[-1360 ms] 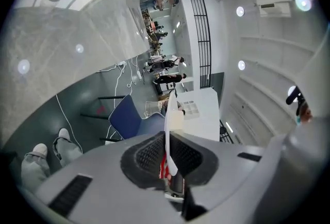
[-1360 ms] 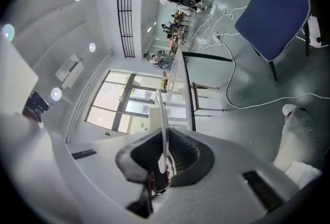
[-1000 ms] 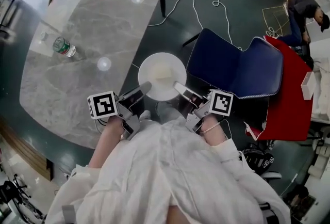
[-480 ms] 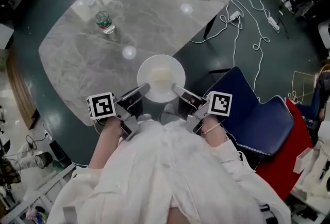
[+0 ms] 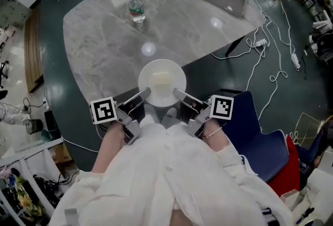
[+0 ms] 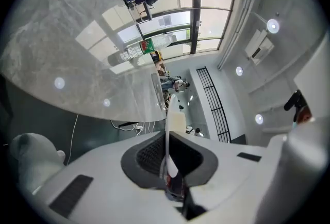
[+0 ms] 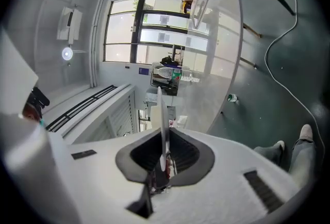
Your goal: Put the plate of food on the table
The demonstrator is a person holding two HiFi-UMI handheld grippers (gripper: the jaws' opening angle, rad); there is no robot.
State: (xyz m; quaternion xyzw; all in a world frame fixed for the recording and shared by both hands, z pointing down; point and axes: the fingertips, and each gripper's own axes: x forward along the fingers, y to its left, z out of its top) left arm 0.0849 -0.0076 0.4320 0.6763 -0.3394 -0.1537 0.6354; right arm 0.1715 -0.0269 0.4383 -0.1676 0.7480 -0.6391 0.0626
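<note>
**Plate** (image 5: 162, 83): round, white, smooth and glossy, shallow. It lies flat with its face up. Being a circle, it has no long axis. It hangs above the 6 o'clock edge of the tabletop (image 5: 99, 42), partly over stone and partly over dark floor.

**Food** (image 5: 162, 79): a pale yellowish lump at the plate's centre. Its shape is too blurred to give a direction.

**Left gripper** (image 5: 144, 95): white shell with dark ribbed pads. The jaws are nearly together, clamped on the plate's rim at 7 o'clock. In the left gripper view the rim (image 6: 168, 130) runs edge-on as a thin white blade between the pads.

**Right gripper** (image 5: 179, 95): same build, jaws narrow, pinching the rim at 5 o'clock (its own view shows the same thin edge (image 7: 162, 120) between the pads).

**Tabletop**: grey veined stone, polished, with rounded corners and ceiling lights reflected in it.

**Water bottle** (image 5: 136, 10): clear plastic with a red-and-green label, upright, at 11 o'clock from the plate and well apart.

**Chair** (image 5: 257, 136): navy padded seat, at 4 o'clock on the floor.

**Cables** (image 5: 273, 63): white, looped loosely across the floor at 3 o'clock.
</note>
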